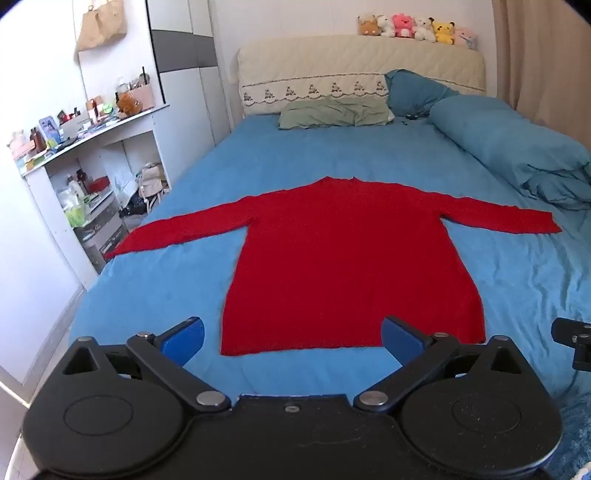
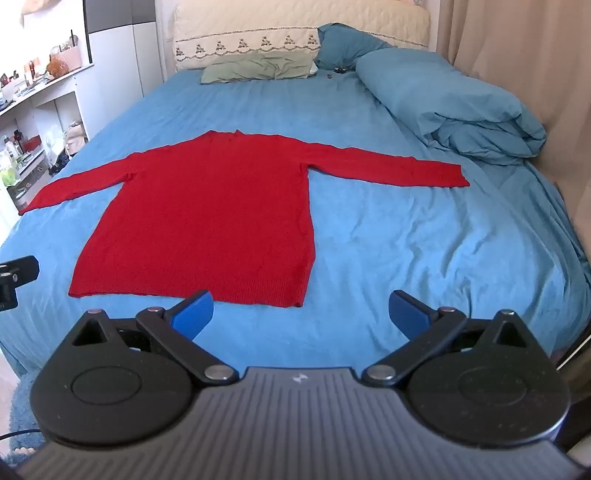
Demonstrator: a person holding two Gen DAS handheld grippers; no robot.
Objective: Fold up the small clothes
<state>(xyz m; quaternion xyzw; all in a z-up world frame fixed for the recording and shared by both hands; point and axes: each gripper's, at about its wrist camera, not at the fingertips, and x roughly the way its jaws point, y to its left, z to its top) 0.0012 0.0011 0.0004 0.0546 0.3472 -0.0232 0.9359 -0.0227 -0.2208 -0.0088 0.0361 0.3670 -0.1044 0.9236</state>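
Observation:
A red long-sleeved sweater [image 1: 343,258] lies flat on the blue bed sheet [image 1: 166,288], both sleeves spread out to the sides, hem toward me. It also shows in the right wrist view [image 2: 207,221]. My left gripper [image 1: 293,338] is open and empty, just short of the hem, above its left half. My right gripper [image 2: 301,312] is open and empty, near the hem's right corner. Part of the right gripper shows at the left wrist view's right edge [image 1: 574,339]; part of the left gripper shows at the right wrist view's left edge [image 2: 14,277].
A rolled blue duvet [image 2: 454,114] lies along the bed's right side. A green pillow [image 1: 332,114] and a blue pillow [image 1: 413,90] sit by the headboard [image 1: 351,66], with plush toys [image 1: 413,27] on top. Cluttered white shelves [image 1: 85,173] stand left of the bed. A curtain [image 2: 517,74] hangs right.

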